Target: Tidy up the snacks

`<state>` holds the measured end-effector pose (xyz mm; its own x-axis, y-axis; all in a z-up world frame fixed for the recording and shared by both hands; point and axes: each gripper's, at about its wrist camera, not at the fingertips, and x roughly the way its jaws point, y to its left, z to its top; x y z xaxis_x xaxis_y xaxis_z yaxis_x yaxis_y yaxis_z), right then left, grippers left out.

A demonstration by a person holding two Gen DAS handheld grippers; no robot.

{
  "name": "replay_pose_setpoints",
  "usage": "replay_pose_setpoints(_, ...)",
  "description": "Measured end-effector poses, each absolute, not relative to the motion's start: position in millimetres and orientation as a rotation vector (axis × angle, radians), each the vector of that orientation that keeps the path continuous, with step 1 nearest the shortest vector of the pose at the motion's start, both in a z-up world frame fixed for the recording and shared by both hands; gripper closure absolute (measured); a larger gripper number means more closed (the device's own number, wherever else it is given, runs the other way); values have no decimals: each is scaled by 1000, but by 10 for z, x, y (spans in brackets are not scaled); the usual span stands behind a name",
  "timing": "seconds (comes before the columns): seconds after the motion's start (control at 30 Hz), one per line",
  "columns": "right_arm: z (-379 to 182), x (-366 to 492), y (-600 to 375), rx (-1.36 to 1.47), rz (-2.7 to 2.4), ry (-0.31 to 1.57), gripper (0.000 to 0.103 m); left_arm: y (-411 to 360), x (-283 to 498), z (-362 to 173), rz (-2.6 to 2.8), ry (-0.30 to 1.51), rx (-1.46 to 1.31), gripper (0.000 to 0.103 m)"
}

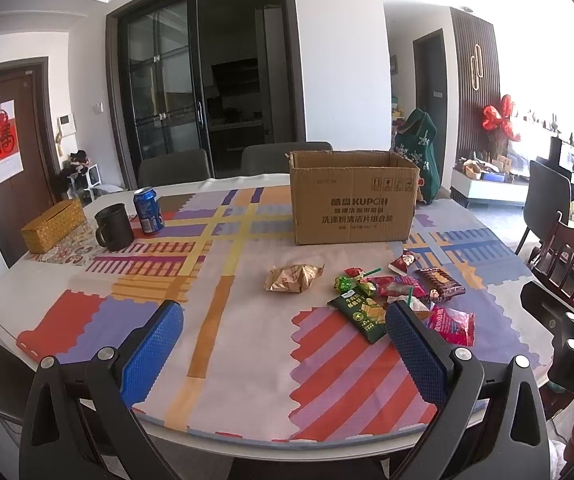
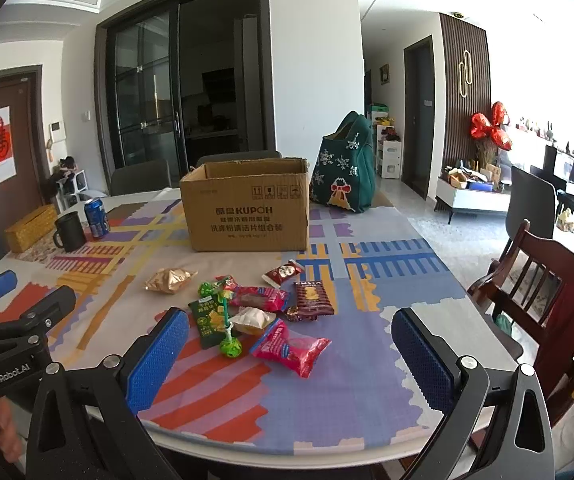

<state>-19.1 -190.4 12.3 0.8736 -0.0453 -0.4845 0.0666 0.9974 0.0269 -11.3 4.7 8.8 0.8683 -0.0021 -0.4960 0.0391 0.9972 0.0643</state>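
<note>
A patterned surface (image 2: pixel 367 360) carries a snack pile (image 2: pixel 255 308) at near centre, an open box (image 2: pixel 247 208) beyond it. Both hand-held grippers, left (image 1: pixel 285 344) and right (image 2: pixel 289 354), hover spread wide and empty; the right is nearer, the pink packet (image 2: pixel 289 348) just ahead between its fingers.

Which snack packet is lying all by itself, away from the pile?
The crinkly gold packet. It lies alone to the left of the snack pile, touching none of them, nearer the cardboard box.
</note>
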Motion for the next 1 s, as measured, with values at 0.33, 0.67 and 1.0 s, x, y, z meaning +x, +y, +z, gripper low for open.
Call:
replay_pose_setpoints(0.33, 125, -194, -1910, 43, -57, 502, 1, 45, -122, 94, -22, 517, 74, 0)
replay_pose_setpoints(0.67, 125, -197, -1910, 43, -57, 500, 1, 45, -135, 95, -22, 514, 74, 0)
replay_pose_setpoints(1.0, 133, -203, -1907, 43, -56, 498, 1, 42, -138, 87, -22, 511, 75, 0)
